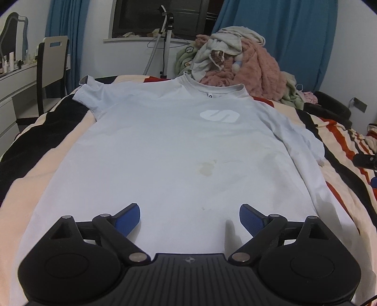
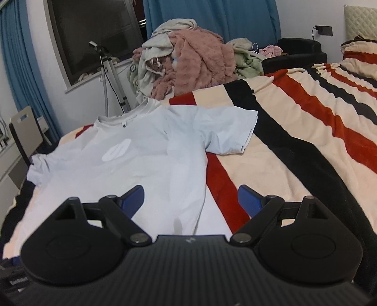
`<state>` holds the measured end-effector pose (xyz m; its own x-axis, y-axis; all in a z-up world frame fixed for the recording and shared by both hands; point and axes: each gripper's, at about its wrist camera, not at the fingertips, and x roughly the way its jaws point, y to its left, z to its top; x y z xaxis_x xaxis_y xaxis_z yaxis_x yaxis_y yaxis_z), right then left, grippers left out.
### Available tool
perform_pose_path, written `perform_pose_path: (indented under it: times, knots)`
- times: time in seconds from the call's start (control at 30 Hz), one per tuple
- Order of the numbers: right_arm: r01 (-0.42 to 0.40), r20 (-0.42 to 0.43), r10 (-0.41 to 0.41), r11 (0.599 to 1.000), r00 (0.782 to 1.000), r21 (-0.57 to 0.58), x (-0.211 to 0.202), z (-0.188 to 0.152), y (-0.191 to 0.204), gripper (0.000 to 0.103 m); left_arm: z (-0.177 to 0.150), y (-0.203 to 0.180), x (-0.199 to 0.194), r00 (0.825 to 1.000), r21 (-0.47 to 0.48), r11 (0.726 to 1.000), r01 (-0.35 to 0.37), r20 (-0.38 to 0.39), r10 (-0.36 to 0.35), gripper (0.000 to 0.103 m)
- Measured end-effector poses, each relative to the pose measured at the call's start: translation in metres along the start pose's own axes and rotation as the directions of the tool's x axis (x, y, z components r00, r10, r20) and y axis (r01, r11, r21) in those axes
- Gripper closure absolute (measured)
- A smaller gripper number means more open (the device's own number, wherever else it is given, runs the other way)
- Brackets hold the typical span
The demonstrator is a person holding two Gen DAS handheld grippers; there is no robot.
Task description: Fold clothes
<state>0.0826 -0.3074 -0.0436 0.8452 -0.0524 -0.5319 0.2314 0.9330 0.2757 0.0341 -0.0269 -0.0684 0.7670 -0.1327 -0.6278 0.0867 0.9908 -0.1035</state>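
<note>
T-shirt [image 1: 169, 150]: pale blue, thin smooth knit, short sleeves, ribbed round collar; spread flat, front up, on the bed ahead of both tongs, collar at the far end, hem nearest the tongs; a white rounded logo [image 1: 219, 116] on the chest; a faint yellowish stain [image 1: 206, 167] mid-body, ahead of the left tongs; one sleeve [image 2: 232, 131] lies out flat to the side, beyond the right tongs.

Blanket [image 2: 294, 146]: fleecy, plush nap, broad wavy stripes of cream, red and black; covers the bed under the shirt and runs on to the right of the right tongs.

Heap of clothes [image 1: 238, 61]: soft, rumpled mound well beyond the shirt collar; shaggy pink fleece, a pale grey garment, a light green piece with small prints.

Left tongs [image 1: 190, 217]: black arms, blue ribbed pads; fingers spread wide, nothing between them; they hover low over the lower body of the shirt, just inside its hem; whether the pads touch the cloth cannot be told.

Right tongs [image 2: 190, 199]: same build; fingers spread wide, gripping nothing; they straddle the shirt's side edge near the hem, the left pad [image 2: 134, 199] over cloth, the right pad [image 2: 249, 200] over bare blanket; contact cannot be told.

Background, far beyond the tongs: blue curtains [image 1: 278, 40], heavy folds; a dark window [image 1: 160, 16]; a slim metal tripod [image 1: 166, 51]; a chair [image 1: 53, 70] with a flat panel back.
</note>
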Motion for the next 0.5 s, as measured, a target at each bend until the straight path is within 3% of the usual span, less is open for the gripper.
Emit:
perform_pose_path:
  times: [0.33,0.4,0.5]
  knots:
    - [-0.121,0.057,0.111,0.964,0.992,0.237,0.006,0.004,-0.026,0.015,-0.002,-0.002,-0.005,0.999,-0.002,1.000,-0.029,0.016,0.029,0.008]
    - [-0.144,0.077,0.126,0.939,0.989,0.312,0.012,0.005,-0.035,0.015,-0.002,-0.002,-0.006,0.999,0.001,0.999,-0.033,0.020,0.033,0.007]
    - [-0.188,0.112,0.154,0.871,0.982,0.454,0.032,0.006,-0.055,0.015,-0.003,-0.002,-0.006,0.999,-0.003,0.999,-0.040,0.021,0.040,0.007]
